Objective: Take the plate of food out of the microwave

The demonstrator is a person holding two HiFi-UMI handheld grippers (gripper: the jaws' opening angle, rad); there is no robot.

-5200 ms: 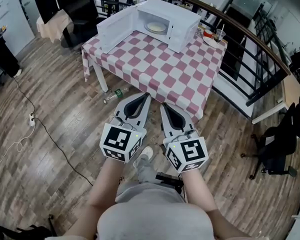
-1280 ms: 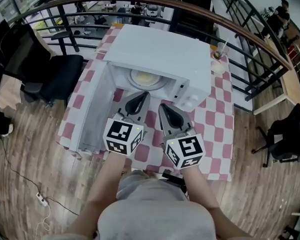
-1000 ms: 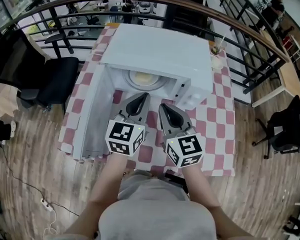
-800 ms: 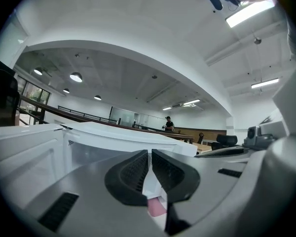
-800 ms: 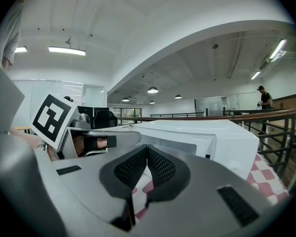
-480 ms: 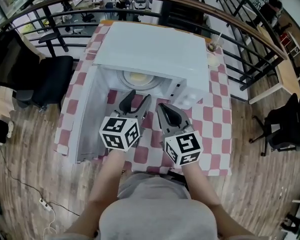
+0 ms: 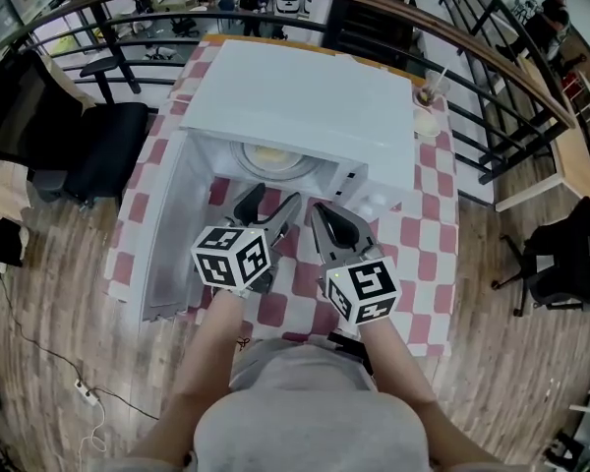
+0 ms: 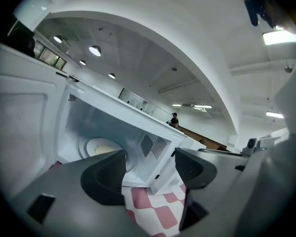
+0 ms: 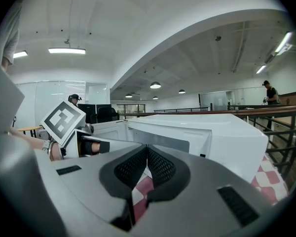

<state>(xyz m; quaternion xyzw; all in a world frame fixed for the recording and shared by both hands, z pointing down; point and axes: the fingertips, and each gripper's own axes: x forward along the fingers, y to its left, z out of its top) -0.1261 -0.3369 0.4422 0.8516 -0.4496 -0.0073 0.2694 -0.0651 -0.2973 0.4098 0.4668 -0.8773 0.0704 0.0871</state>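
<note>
Table point(image 7: 428, 239) w/ red-white check cloth stands on wood floor point(image 7: 49, 293), curved railing point(image 7: 393, 13) behind it, black chair point(image 7: 103, 150) off its left side. Microwave point(image 7: 305, 87) takes up most of the top. Its door point(image 7: 172, 239) hangs open to the left, reaching the table's left edge. Plate point(image 7: 272, 155) w/ food sits inside, at the middle of the cavity, untouched. My left gripper point(image 7: 272, 201) is at the cavity mouth, jaws wide, just been opening, nothing btwn them, plate beyond the tips. My right gripper point(image 7: 322, 212) is just beside it, in front of the control panel, jaws together, empty. Bare cloth lies right of the microwave. A cup point(image 7: 428, 94) stands at the back-right corner near the railing.
</note>
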